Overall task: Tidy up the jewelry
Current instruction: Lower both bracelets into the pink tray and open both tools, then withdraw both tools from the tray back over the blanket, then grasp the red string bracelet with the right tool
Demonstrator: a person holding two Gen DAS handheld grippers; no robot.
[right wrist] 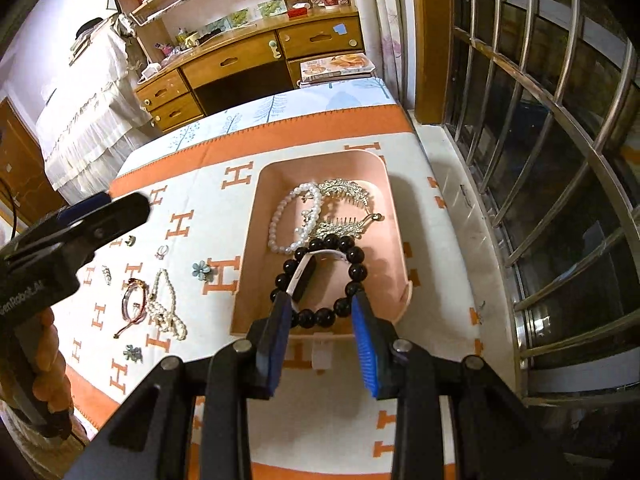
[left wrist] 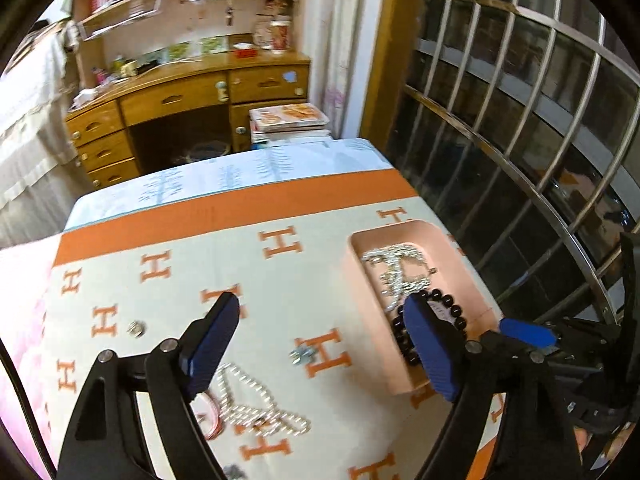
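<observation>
Keeping the left gripper (left wrist: 320,300) spread wide with nothing between its pads, over the cloth (right wrist: 340,420) just beside the pink tray (right wrist: 256,208). Holding the right gripper (right wrist: 320,296) at a narrow gap above the tray's near end, framing the black bead bracelet (right wrist: 356,256) but, judging from the left view, not pressing on it.

Risking a tangle by reaching for the pearl necklace (left wrist: 256,400), heaped in loops on the cloth and touching the red cord bracelet (right wrist: 132,304): dragging both up together, or lifting a single loop and losing the rest off the pads. Risking also a miss on the small pieces, the flower brooch (right wrist: 200,270) and the ring (right wrist: 161,252), flat enough to skid on the cloth under broad pads. Crowding the tray with both grippers so near each other, and so possibly knocking its wall and shoving it toward the table edge by the window.

Looking at the jewelry: already in the tray, a pearl bracelet (right wrist: 276,220), a sparkling silver hair comb (right wrist: 348,196) and the glossy black bracelet with a white tag. Still out on the cloth, apart from the tray: necklace, cord bracelet, brooch, ring and some bits too small to tell.
</observation>
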